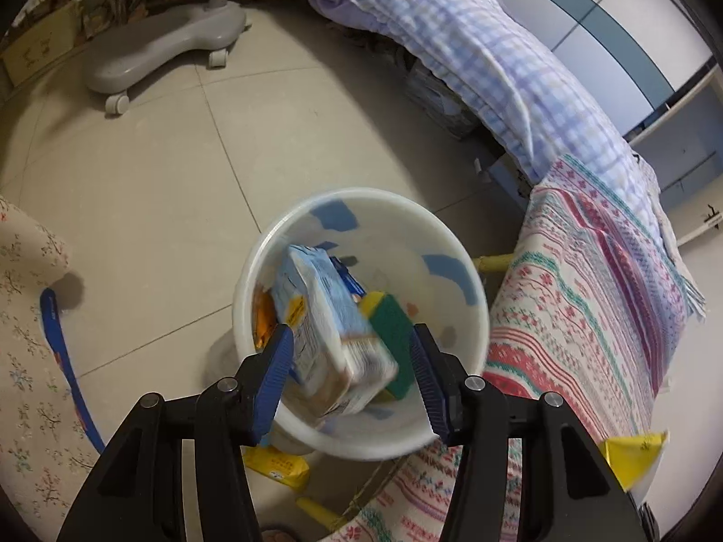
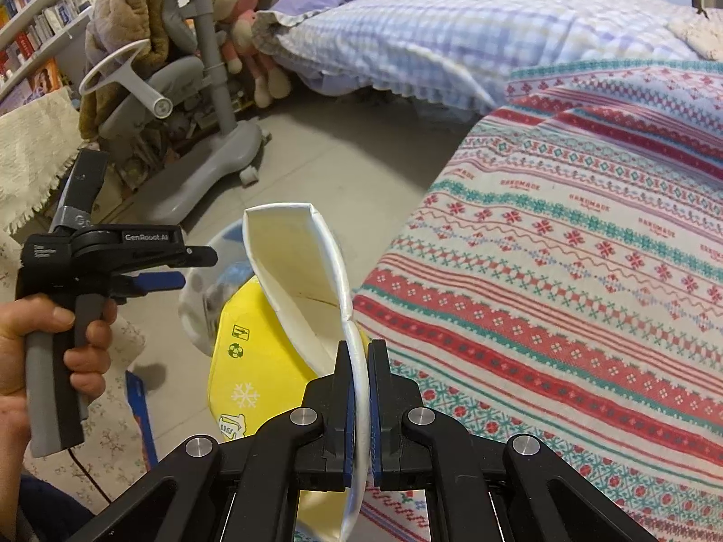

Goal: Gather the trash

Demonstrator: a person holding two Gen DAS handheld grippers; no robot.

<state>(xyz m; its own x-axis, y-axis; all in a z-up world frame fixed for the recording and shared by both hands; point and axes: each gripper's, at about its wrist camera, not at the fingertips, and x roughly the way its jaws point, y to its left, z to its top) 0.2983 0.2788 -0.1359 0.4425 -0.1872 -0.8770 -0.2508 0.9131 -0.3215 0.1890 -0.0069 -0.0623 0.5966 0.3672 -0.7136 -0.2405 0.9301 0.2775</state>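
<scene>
- The left claw [image 1: 350, 377] hangs over a round white plastic bin [image 1: 452, 244] that stands on the pale tiled floor [image 1: 158, 158]; its blue-padded fingers [image 1: 275, 375] are spread wide and clasp nothing.
- Between those fingers and below them, a light-blue and white carton [image 1: 325, 329] shows blurred inside the bin's mouth; whether it rests on the other rubbish or is in the air cannot be told.
- Beside the carton in the bin lies a yellow sponge with a green scouring face [image 1: 393, 329], and an orange wrapper [image 1: 264, 320] sits against the left wall.
- A yellow packet [image 1: 278, 465] lies on the floor just beside the bin's near edge.
- The right claw [image 2: 360, 399] is pressed closed on the white rim of a flattened yellow paper cup with a white inside [image 2: 298, 271], which stands up and leans left ahead of it.
- The cup is held over the edge of a bed draped in a red, green and white patterned blanket [image 2: 565, 271], with the bin partly hidden behind it.
- In the right wrist view a hand [image 2: 49, 352] grips the grey handle of the left claw, at the left.
- A grey wheeled chair base [image 1: 158, 54] stands farther off on the floor, near a lilac checked quilt [image 1: 452, 45].
</scene>
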